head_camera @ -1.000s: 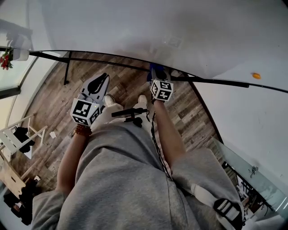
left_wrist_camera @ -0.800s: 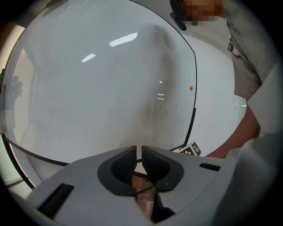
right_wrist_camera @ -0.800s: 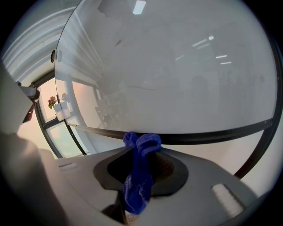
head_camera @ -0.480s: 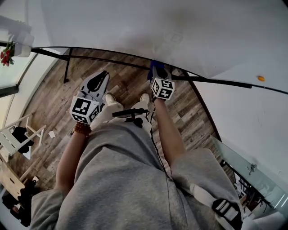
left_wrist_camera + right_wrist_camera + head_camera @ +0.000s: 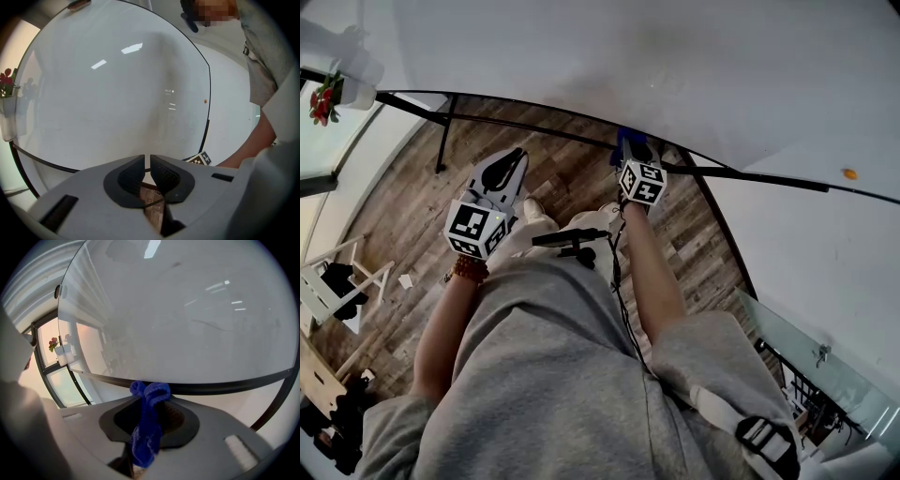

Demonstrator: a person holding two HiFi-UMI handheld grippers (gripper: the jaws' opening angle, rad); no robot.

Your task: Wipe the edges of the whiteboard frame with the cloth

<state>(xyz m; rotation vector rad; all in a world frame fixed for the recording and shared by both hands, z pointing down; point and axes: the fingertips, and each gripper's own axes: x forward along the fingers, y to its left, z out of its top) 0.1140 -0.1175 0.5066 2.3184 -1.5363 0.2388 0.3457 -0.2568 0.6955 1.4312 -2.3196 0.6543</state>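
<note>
Clamping a blue cloth [image 5: 146, 427], my right gripper [image 5: 152, 398] has both jaws pressed in on the fabric. A bunched knot of it pokes out past the fingertips and a loose tail hangs back between the pads. In the right gripper view that knot sits right against the black lower edge of the whiteboard frame [image 5: 220, 384], overlapping the strip. The glossy whiteboard [image 5: 187, 310] fills everything above it.

From the head view I see the same thing. The cloth [image 5: 624, 141] is at the frame [image 5: 750, 173], and the right gripper [image 5: 628, 152] points up at it with its marker cube [image 5: 642, 183] just behind.

My left gripper [image 5: 147, 161] carries nothing. Its ribbed pads are drawn almost together with only a thin slit between them, and through that slit I see wooden floor. It aims at the board [image 5: 117, 93] but stays clear of it, and the frame's bottom strip [image 5: 47, 161] curves past in front.

In the head view the left gripper [image 5: 512, 161] hangs over the plank floor [image 5: 553, 173], below the frame and well apart from the right one. A beaded bracelet [image 5: 470, 271] is on that wrist.

Further out, a small orange dot [image 5: 849, 173] sits on the board at the right. A black stand leg [image 5: 441, 141] drops to the floor at the left, near some red flowers [image 5: 321, 98].
</note>
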